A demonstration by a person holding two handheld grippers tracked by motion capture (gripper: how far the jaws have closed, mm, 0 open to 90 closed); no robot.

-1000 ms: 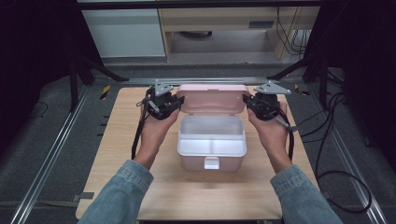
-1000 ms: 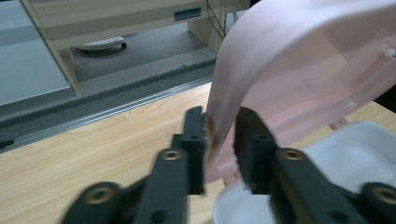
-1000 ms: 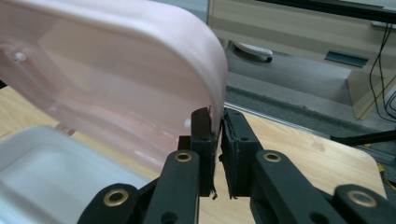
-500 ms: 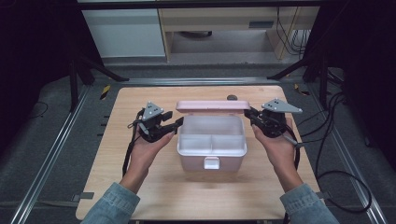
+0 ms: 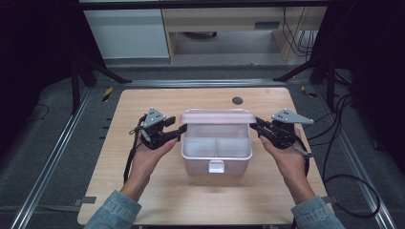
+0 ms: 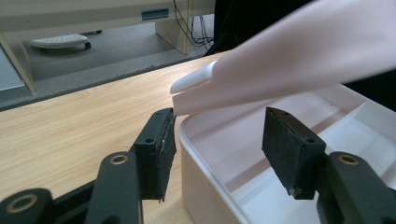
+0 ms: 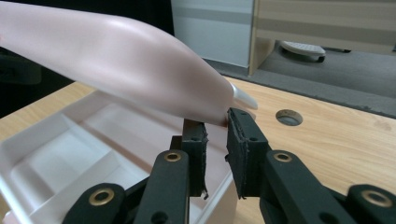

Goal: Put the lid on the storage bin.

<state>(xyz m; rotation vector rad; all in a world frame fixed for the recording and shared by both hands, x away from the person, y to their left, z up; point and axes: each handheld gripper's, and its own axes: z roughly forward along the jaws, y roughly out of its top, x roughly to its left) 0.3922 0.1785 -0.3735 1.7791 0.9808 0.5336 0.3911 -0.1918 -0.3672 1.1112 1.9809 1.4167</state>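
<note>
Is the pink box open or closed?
Open. The box has its lid tipped up at the back, and you can see its empty white inside.

Even overhead light brightens the table (image 5: 143, 200), dark surroundings on both sides. Soft shadows beside the box (image 5: 216, 164). In the gripper views the near pink lid (image 6: 303, 60) blurs, faintly glossy
</note>
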